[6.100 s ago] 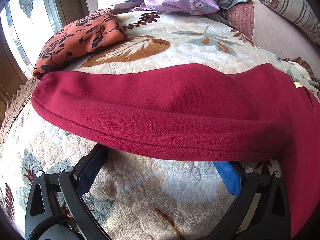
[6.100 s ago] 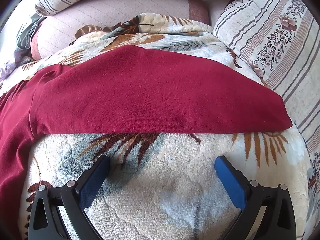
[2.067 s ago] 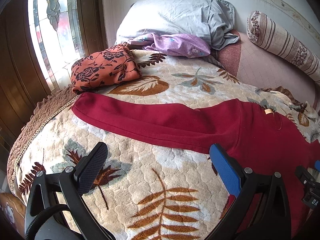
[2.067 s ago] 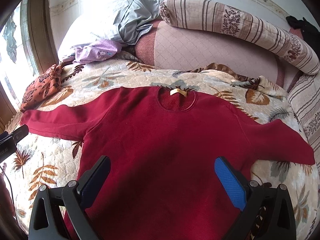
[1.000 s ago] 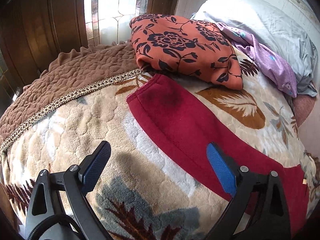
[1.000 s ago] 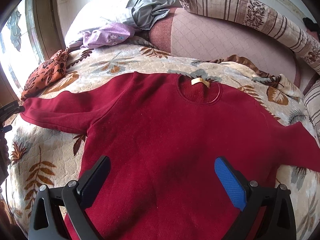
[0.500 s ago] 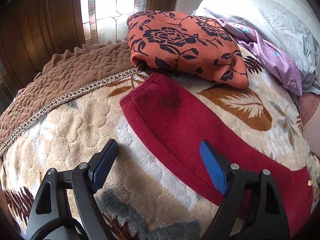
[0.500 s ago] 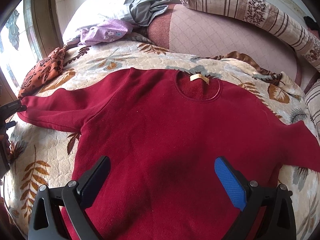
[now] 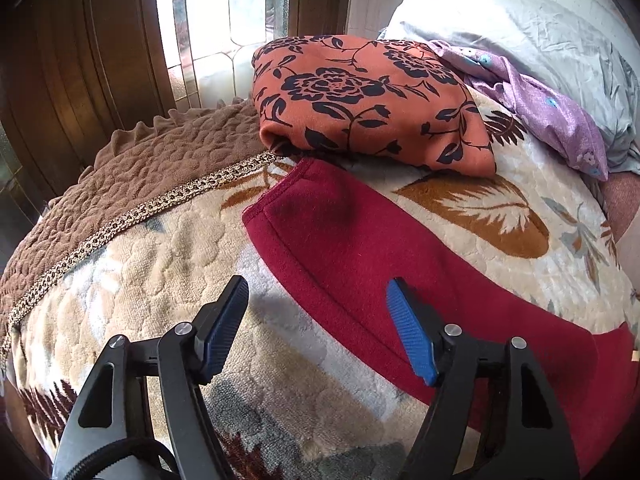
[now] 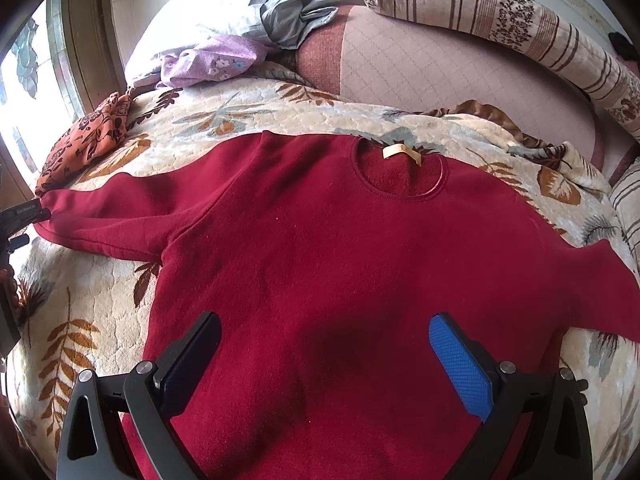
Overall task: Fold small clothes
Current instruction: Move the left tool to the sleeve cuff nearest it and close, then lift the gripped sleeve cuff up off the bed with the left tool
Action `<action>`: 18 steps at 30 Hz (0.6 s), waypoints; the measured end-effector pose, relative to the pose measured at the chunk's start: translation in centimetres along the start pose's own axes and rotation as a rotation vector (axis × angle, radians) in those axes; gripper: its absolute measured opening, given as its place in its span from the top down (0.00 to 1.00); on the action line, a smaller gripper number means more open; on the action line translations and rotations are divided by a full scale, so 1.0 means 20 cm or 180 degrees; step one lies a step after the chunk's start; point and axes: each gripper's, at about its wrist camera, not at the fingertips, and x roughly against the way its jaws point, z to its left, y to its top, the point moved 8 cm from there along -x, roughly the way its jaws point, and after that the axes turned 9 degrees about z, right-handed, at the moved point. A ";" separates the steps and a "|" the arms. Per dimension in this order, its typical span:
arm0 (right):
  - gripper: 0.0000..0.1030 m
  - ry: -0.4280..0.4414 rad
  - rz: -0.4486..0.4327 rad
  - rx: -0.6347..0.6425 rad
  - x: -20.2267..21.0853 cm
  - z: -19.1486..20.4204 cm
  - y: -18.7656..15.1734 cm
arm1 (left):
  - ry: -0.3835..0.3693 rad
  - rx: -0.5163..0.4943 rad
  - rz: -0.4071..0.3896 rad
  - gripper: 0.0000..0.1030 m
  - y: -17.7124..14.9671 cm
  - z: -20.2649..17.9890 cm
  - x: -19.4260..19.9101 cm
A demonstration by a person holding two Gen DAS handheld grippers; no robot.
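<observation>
Dark red long-sleeved fleece sweater point(image 10: 340, 248) lies flat, front up, on a cream quilted bedspread with brown leaf print point(image 10: 80, 320), neckline toward the pillows, both sleeves spread out to the sides. Left gripper point(image 9: 318, 312) hangs over the cuff end of the sweater's left-side sleeve point(image 9: 360, 240), jaws closing, sleeve edge between the blue pads but not pinched yet; one pad over the bedspread, the other over red fabric. Right gripper point(image 10: 324, 344) hovers above the sweater's lower body, jaws wide apart, gripping nothing. Folded orange cloth with black flower print point(image 9: 368, 100) sits just past the cuff, touching or nearly so. Lilac floral garment point(image 9: 560, 116) and grey pillow point(image 9: 540, 28) lie beyond it; striped bolster point(image 10: 520, 28) along the far side.
</observation>
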 end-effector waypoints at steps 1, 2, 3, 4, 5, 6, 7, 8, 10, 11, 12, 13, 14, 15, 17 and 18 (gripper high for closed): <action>0.00 0.0001 0.0000 0.0001 0.00 0.00 0.00 | 0.0007 -0.0023 -0.0003 0.39 0.00 0.00 0.00; 0.00 0.0003 -0.0002 0.0002 0.00 0.00 0.00 | 0.0025 -0.0049 0.0003 0.43 0.00 -0.01 -0.01; 0.00 0.0003 0.0000 0.0001 0.00 0.00 0.00 | 0.0038 -0.0070 0.0006 0.47 0.00 -0.01 -0.01; 0.00 0.0002 0.0003 0.0002 0.00 0.00 0.00 | 0.0038 -0.0086 0.0000 0.51 0.00 -0.02 -0.01; 0.00 0.0000 0.0007 0.0001 0.00 0.00 0.00 | 0.0035 -0.0101 -0.0008 0.56 -0.01 -0.03 -0.01; 0.00 -0.0002 0.0006 -0.0004 0.00 0.00 -0.01 | 0.0036 -0.0114 -0.0017 0.66 -0.01 -0.03 0.00; 0.00 -0.0002 0.0002 -0.0009 0.00 0.00 -0.01 | 0.0036 -0.0122 -0.0037 0.68 -0.01 -0.04 0.01; 0.00 0.0003 -0.0002 -0.0018 0.00 -0.01 -0.01 | 0.0023 -0.0132 -0.0072 0.68 -0.01 -0.05 0.02; 0.00 0.0008 -0.0016 -0.0035 0.01 -0.02 -0.01 | -0.0025 -0.0175 -0.0142 0.80 0.00 -0.08 0.07; 0.00 0.0009 -0.0025 -0.0042 0.01 -0.03 -0.01 | -0.0049 -0.0202 -0.0169 0.81 -0.01 -0.09 0.09; 0.00 0.0008 -0.0032 -0.0048 0.02 -0.03 -0.01 | -0.0082 -0.0230 -0.0203 0.81 -0.01 -0.11 0.12; 0.00 0.0006 -0.0039 -0.0054 0.02 -0.04 -0.01 | -0.0110 -0.0261 -0.0244 0.81 -0.01 -0.14 0.16; 0.00 0.0004 -0.0046 -0.0059 0.03 -0.05 -0.01 | -0.0135 -0.0299 -0.0293 0.81 -0.02 -0.16 0.20; 0.00 0.0002 -0.0050 -0.0064 0.04 -0.06 -0.01 | -0.0165 -0.0346 -0.0336 0.81 -0.03 -0.19 0.24; 0.00 -0.0002 -0.0059 -0.0085 0.05 -0.09 -0.02 | -0.0232 -0.0462 -0.0401 0.81 -0.04 -0.27 0.31; 0.00 -0.0001 -0.0067 -0.0098 0.06 -0.10 -0.02 | -0.0263 -0.0517 -0.0427 0.81 -0.05 -0.30 0.34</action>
